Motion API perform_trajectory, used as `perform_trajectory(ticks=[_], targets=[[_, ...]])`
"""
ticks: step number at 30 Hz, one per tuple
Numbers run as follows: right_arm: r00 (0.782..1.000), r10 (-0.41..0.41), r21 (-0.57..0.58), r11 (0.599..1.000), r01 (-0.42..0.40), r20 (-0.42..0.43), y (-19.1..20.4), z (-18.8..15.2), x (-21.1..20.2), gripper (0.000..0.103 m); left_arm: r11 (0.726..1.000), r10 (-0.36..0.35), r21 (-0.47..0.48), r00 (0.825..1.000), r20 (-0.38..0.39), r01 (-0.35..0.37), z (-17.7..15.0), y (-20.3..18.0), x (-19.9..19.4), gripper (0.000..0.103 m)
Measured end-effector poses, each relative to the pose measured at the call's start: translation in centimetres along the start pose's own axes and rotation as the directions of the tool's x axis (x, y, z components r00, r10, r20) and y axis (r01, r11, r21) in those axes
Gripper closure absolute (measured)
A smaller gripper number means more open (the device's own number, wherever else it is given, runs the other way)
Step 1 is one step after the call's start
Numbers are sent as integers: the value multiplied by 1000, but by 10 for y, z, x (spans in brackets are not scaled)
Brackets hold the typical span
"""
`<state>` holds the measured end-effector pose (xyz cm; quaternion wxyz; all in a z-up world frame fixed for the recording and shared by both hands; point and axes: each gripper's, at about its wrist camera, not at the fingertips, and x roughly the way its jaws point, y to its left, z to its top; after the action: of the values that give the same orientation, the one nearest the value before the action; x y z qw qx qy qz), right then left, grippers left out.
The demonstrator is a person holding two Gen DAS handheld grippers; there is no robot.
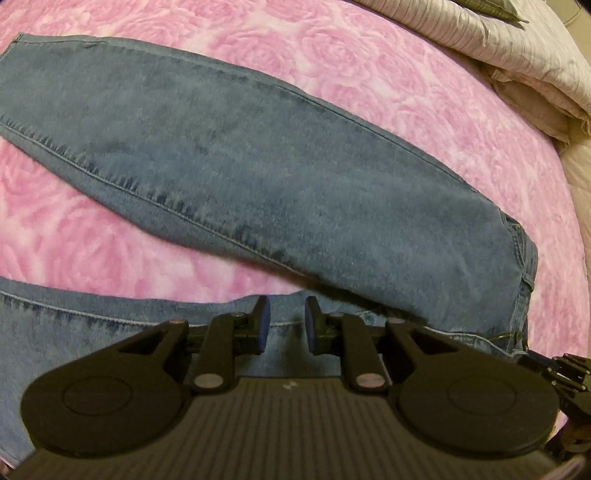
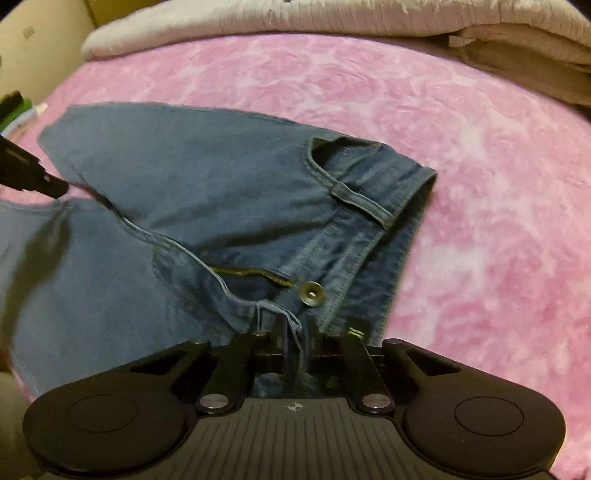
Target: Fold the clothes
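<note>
Denim jeans (image 1: 258, 177) lie spread on a pink rose-patterned blanket (image 1: 424, 92) covering the bed, one leg stretching away to the left and the other running along the near edge of the left wrist view. The left tongs (image 1: 286, 328) hover low over that nearer leg, pointing forward across the cloth, their blue-padded fingers (image 1: 264, 325) parted with nothing between them. The right tongs (image 2: 295, 343) are angled down at the waistband (image 2: 369, 206), clenched on a fold of denim beside the fly, just below the metal button (image 2: 311, 293) and the zipper (image 2: 251, 274). A folded pale quilt (image 2: 295, 18) sits along the far side of the bed, beyond the jeans.
</note>
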<state>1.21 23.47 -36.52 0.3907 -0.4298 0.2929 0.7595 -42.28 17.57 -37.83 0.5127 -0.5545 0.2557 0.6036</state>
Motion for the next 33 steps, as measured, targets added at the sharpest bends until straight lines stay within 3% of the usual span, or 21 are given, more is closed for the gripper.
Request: perform_trajectory(ticks=[3, 6, 9, 12, 16, 20, 23, 26, 30, 33], targets=[[998, -53, 60, 997, 51, 22, -6, 1, 1, 99, 1000, 3, 2, 1000, 5, -3, -2, 2, 0, 88], [994, -111, 87, 990, 111, -7, -4, -1, 22, 98, 1000, 21, 5, 1000, -2, -21, -5, 7, 1, 88], [990, -136, 201, 969, 141, -41, -9, 6, 26, 96, 999, 42, 17, 999, -1, -42, -8, 13, -2, 88], [986, -148, 302, 939, 164, -76, -18, 13, 10, 93, 998, 58, 32, 998, -21, -57, -14, 25, -10, 88], [967, -247, 372, 894, 250, -57, -14, 13, -30, 90, 995, 67, 81, 997, -45, -63, -29, 42, -26, 88], [981, -189, 382, 904, 192, -46, 30, -3, -42, 89, 991, 88, 106, 993, -77, -79, -50, 69, -30, 88], [982, -150, 358, 916, 182, -115, 77, -25, -18, 88, 989, 123, 95, 987, -101, -113, -67, 94, -24, 88], [960, -212, 413, 870, 271, -183, 94, -48, -4, 86, 992, 98, 84, 990, -102, -90, -72, 114, -28, 89], [949, -248, 551, 773, 314, -194, 104, -43, -38, 86, 992, 73, 109, 994, -84, -63, -67, 131, -54, 88], [954, -252, 536, 789, 299, -160, 133, -35, -54, 83, 993, 77, 92, 994, -77, -70, -66, 150, -66, 86]])
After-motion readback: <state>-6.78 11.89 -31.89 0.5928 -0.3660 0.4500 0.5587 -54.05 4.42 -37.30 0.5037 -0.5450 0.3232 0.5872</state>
